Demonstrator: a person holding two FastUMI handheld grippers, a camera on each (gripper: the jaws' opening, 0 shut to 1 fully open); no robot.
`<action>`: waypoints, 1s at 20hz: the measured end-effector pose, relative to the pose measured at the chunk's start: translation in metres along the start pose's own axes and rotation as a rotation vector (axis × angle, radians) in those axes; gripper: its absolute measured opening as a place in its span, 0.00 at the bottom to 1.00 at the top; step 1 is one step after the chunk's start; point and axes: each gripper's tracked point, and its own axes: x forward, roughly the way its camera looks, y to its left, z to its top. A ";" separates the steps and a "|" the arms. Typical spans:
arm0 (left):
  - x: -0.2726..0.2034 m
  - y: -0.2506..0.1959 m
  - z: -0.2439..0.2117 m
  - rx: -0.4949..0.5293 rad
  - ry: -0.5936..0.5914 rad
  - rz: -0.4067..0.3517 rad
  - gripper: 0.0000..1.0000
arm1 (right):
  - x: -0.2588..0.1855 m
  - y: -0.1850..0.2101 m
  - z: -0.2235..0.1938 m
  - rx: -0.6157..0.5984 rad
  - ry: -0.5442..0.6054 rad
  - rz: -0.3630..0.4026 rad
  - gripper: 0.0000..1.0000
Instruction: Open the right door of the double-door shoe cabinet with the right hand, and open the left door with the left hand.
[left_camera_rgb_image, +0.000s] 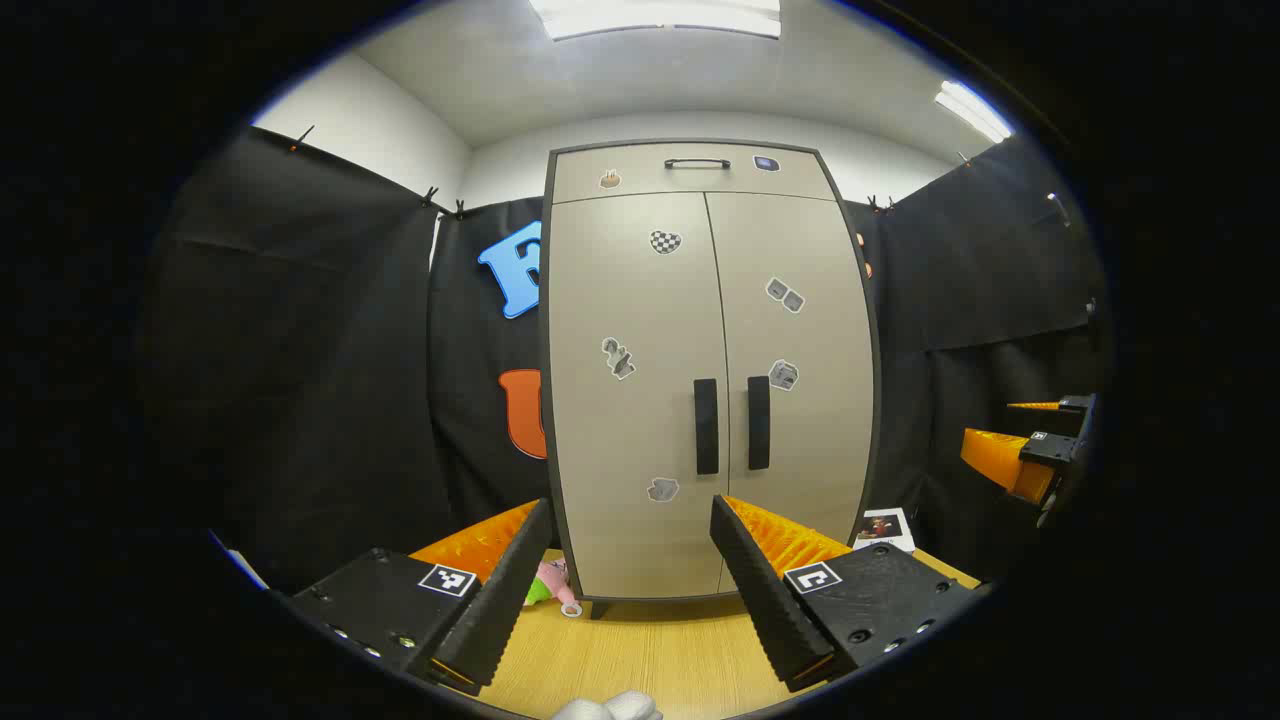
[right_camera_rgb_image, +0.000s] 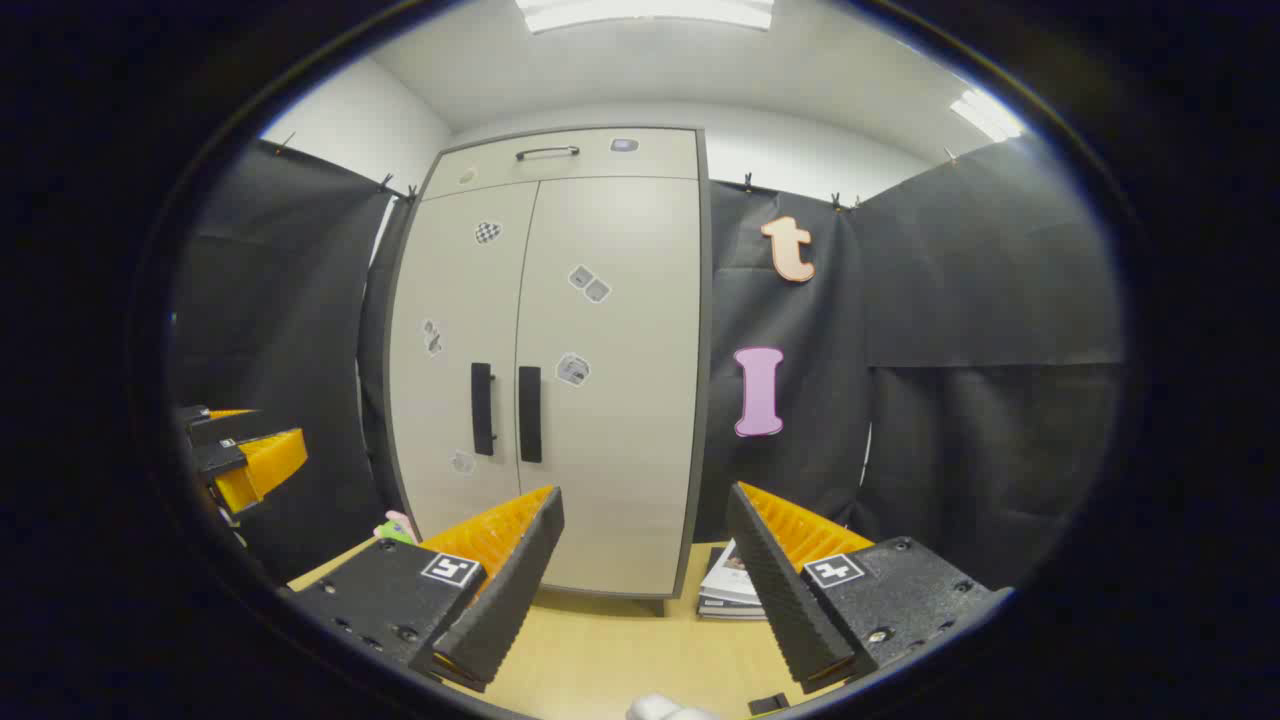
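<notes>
I see the shoe cabinet (left_camera_rgb_image: 710, 370) in the middle of the left gripper view. It stands on a wooden table (left_camera_rgb_image: 660, 655). Both doors are shut. The left door (left_camera_rgb_image: 630, 400) and the right door (left_camera_rgb_image: 800, 380) meet in the middle of the frame. Each door has a dark handle. The left handle (left_camera_rgb_image: 706, 426) and the right handle (left_camera_rgb_image: 759, 423) stand side by side, just a little apart. Small stickers (left_camera_rgb_image: 665, 241) dot the doors. A drawer (left_camera_rgb_image: 690, 172) with a thin handle sits at the top of the cabinet.

My left gripper (left_camera_rgb_image: 632, 522) is at the bottom of this view. Its two fingers are spread wide apart and hold nothing. It is not touching the cabinet. A small pink and green toy (left_camera_rgb_image: 548, 582) lies by the foot of the cabinet, at the lower left. A card with a picture (left_camera_rgb_image: 885, 528) lies at the lower right of the cabinet. At the right edge of the frame I see my other gripper, up off the table.

In the right gripper view the cabinet (right_camera_rgb_image: 560, 360) is left of the middle. The two handles are in the left half of the frame. My right gripper (right_camera_rgb_image: 648, 492) is at the bottom. Its fingers are also spread wide and hold nothing. It is well apart from the doors. A stack of magazines (right_camera_rgb_image: 728, 592) lies on the table just right of the cabinet, between the fingers. My left gripper shows small at the left edge of the frame.
</notes>
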 end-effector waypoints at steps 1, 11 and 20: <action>0.000 0.001 -0.001 0.000 0.002 0.003 0.96 | 0.000 0.000 0.000 0.000 -0.002 0.001 1.00; 0.001 0.007 0.000 0.000 -0.001 0.012 0.96 | 0.001 0.015 0.008 -0.011 -0.021 0.026 1.00; -0.004 0.019 -0.003 0.002 0.013 0.037 0.96 | 0.022 0.027 0.003 -0.009 0.001 0.035 1.00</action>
